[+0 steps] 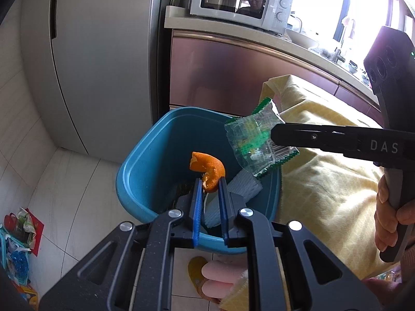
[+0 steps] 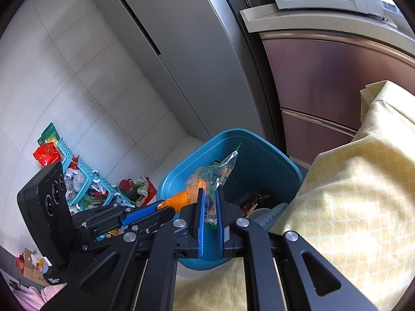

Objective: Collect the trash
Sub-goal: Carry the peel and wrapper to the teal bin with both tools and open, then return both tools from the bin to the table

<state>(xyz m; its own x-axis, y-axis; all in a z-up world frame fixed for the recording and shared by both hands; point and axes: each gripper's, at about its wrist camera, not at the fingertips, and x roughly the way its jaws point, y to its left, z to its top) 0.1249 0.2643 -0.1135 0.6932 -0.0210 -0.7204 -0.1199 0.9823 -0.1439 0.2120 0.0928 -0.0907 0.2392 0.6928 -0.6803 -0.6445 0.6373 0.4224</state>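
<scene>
**Both grippers hold trash over the blue bin**

Your left gripper [image 1: 210, 181] is clamped on a curled piece of orange peel [image 1: 207, 168], pinched near its lower end between the two blue pads [image 1: 197, 202]. The peel sticks up past the fingertips and hangs over the open mouth of the blue bin [image 1: 135, 171]. Your right gripper [image 2: 210, 194] is closed on a crinkled clear wrapper with green printing and a zigzag edge [image 2: 220, 171]; from the left wrist view, the wrapper [image 1: 249, 140] hangs at the tips of the black fingers that reach in from the right, above the bin's far right rim. Your right hand [image 1: 389, 212] wraps around that gripper's handle at the picture's right edge.

Inside the bin lie a white ribbed foam sleeve [image 1: 246, 184] against the right wall and some dark, crumpled scraps at the bottom — too dim to name.

The bin stands on a pale tiled floor [image 1: 64, 181], just beside a table draped in a yellow patterned cloth [image 1: 324, 181], which touches or nearly touches the bin's right side. Behind the bin rise a tall grey refrigerator [image 1: 103, 51] and a mauve cabinet [image 1: 233, 72] topped by a counter with a white microwave [image 1: 241, 0].

From the right wrist view, the left gripper [image 2: 166, 204] comes in from the left with the peel [image 2: 181, 198] at its tip. Beyond it, against the wall, sit turquoise slatted baskets [image 2: 77, 171] among a heap of colourful packets and bags — red, green and clear.

A slippered foot [image 1: 207, 277] shows on the floor below the left gripper.
</scene>
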